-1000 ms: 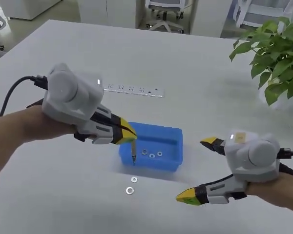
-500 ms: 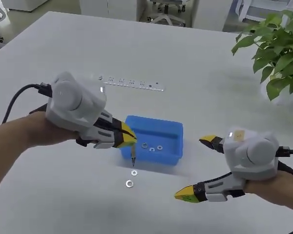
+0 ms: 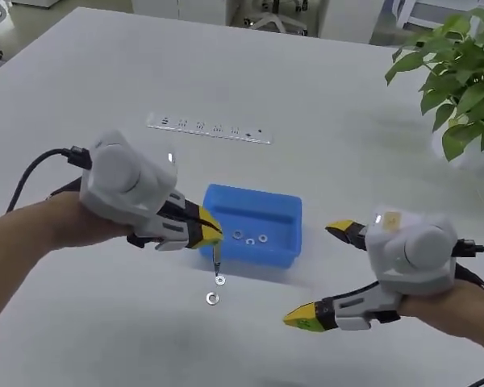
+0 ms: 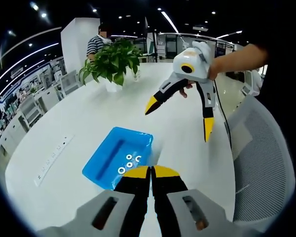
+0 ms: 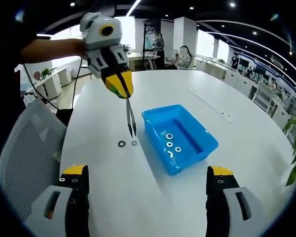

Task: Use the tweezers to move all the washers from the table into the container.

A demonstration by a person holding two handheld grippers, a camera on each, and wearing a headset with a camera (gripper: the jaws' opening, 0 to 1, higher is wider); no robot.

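**Tweezers at a washer by the container's near wall**

My left tool [image 3: 212,230] is clamped on the tweezers [image 3: 216,260]. Their tips point down at one of two loose washers [image 3: 219,280] on the worktop [image 3: 347,145], just off the blue container [image 3: 250,196]; I cannot tell whether they touch. More washers lie inside it. My right tool [image 3: 315,274] hovers right of the container, jaws wide apart, over open worktop.

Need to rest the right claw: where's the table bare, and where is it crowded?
Bare: the wide stretch behind the blue container, between the power strip and the plant, and the patch between the container and the right claw. Crowded: in front of the container, where the tweezers in the left claw hang over two washers.
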